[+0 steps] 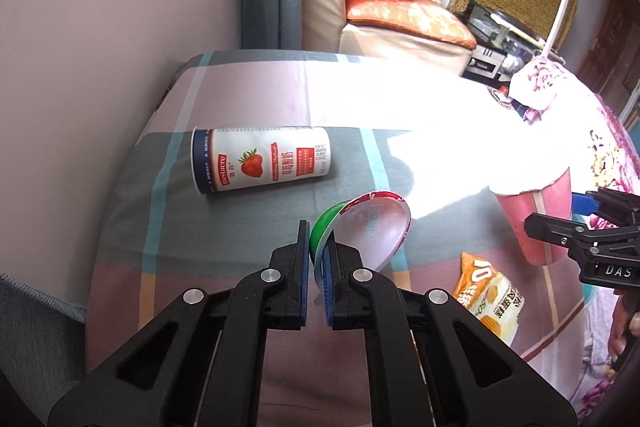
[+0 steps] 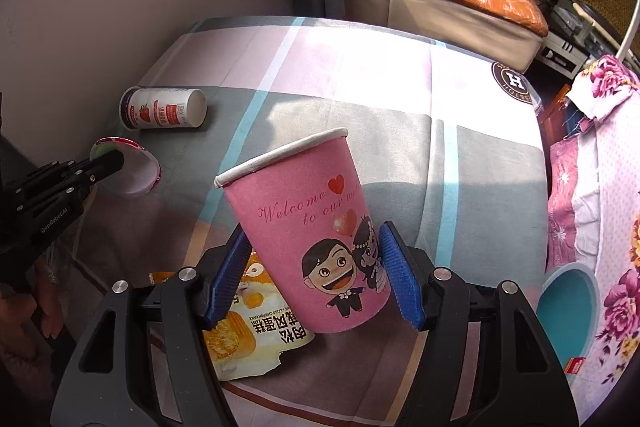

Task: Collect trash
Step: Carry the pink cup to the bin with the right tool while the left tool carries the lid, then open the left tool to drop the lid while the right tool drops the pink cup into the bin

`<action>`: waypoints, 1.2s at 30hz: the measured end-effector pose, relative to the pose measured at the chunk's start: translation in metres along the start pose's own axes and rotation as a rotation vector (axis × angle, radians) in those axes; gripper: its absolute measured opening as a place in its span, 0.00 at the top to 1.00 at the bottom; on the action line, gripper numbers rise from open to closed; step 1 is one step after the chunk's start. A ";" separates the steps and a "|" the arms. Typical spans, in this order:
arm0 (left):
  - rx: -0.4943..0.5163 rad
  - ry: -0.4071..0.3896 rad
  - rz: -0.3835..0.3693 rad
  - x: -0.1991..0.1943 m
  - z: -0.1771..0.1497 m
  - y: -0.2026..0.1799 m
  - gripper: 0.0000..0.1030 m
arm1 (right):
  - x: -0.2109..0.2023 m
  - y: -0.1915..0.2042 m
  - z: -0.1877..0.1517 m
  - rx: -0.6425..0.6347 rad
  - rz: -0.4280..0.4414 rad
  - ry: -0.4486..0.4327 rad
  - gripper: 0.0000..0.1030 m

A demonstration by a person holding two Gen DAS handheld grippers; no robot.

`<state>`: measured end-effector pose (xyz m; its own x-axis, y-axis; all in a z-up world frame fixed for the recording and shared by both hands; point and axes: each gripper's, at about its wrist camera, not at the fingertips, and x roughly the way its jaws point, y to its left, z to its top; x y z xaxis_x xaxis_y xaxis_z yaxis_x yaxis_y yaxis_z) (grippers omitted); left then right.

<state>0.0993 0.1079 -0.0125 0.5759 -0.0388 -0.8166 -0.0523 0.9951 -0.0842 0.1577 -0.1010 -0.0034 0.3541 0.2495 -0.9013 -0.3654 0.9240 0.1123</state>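
Left tongs [image 1: 318,247] pinch thin lid [image 1: 370,227] edge; right tongs [image 2: 312,267] clamp tilted pink cup [image 2: 304,227] above wrapper [image 2: 244,339]. Risk: lid slips, cup crushes.

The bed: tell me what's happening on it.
A person is collecting trash off the bed with two handheld grippers. The left gripper is shut on the rim of a small plastic cup; the right gripper grips a pink paper cup. A yogurt cup and a snack wrapper lie on the bed.
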 end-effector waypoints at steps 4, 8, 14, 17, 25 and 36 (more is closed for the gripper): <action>0.044 0.004 -0.034 -0.003 0.002 -0.033 0.94 | -0.016 -0.031 -0.018 0.072 0.007 -0.026 0.39; 0.104 0.024 -0.087 -0.001 0.000 -0.080 0.94 | -0.029 -0.066 -0.038 0.146 0.002 -0.047 0.39; 0.215 0.059 -0.152 0.012 -0.009 -0.157 0.94 | -0.050 -0.123 -0.072 0.251 -0.029 -0.086 0.39; 0.284 0.078 -0.180 0.021 -0.016 -0.201 0.94 | -0.060 -0.148 -0.090 0.299 -0.049 -0.105 0.39; 0.410 0.118 -0.250 0.033 -0.031 -0.291 0.94 | -0.084 -0.219 -0.136 0.420 -0.120 -0.131 0.39; 0.542 0.171 -0.313 0.049 -0.055 -0.378 0.94 | -0.105 -0.285 -0.186 0.544 -0.203 -0.133 0.39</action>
<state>0.1023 -0.2752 -0.0520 0.3568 -0.3037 -0.8834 0.5416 0.8378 -0.0693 0.0648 -0.4448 -0.0186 0.4886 0.0540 -0.8708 0.2017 0.9641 0.1730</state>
